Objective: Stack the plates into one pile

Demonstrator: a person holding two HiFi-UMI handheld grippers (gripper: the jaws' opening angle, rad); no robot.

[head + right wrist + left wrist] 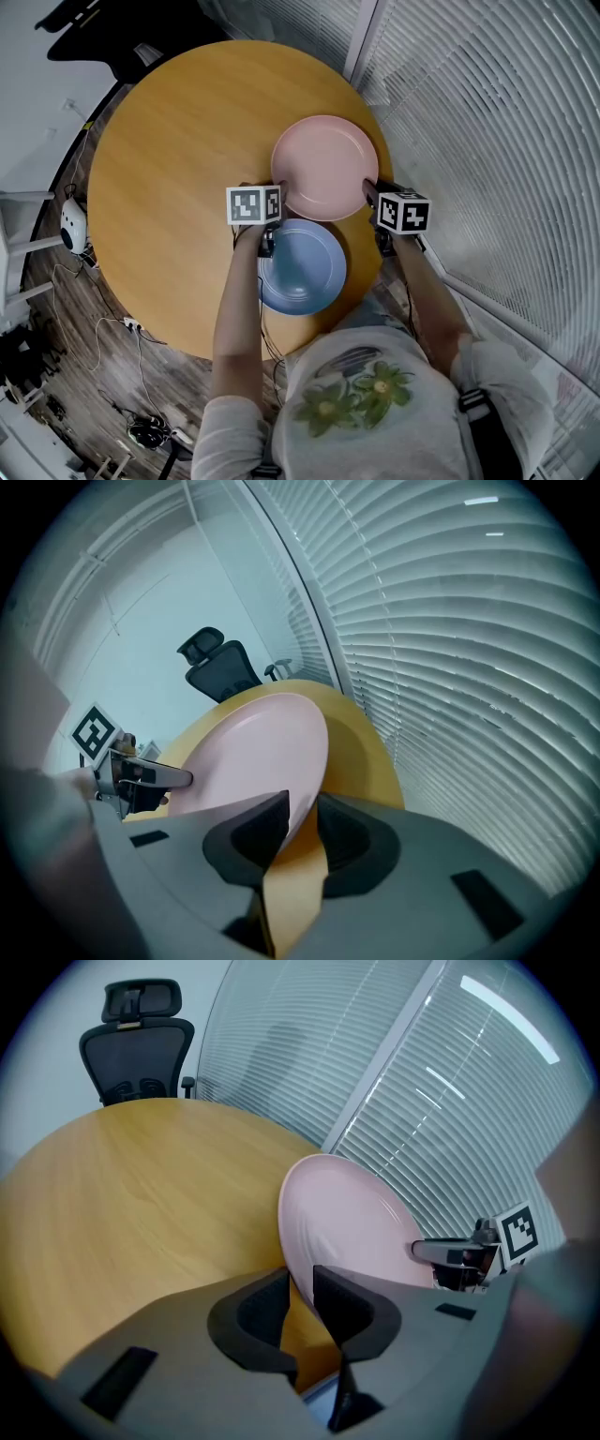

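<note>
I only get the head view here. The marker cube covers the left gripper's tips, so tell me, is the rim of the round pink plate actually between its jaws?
Observer: Yes. The left gripper view shows the left gripper with the rim of the round pink plate pinched between its jaws.
Operator: And the right side? Its cube hides that too.
Observer: The right gripper view shows the right gripper the same way: the plate's opposite rim runs between its jaws, and the pads are closed on it.
</note>
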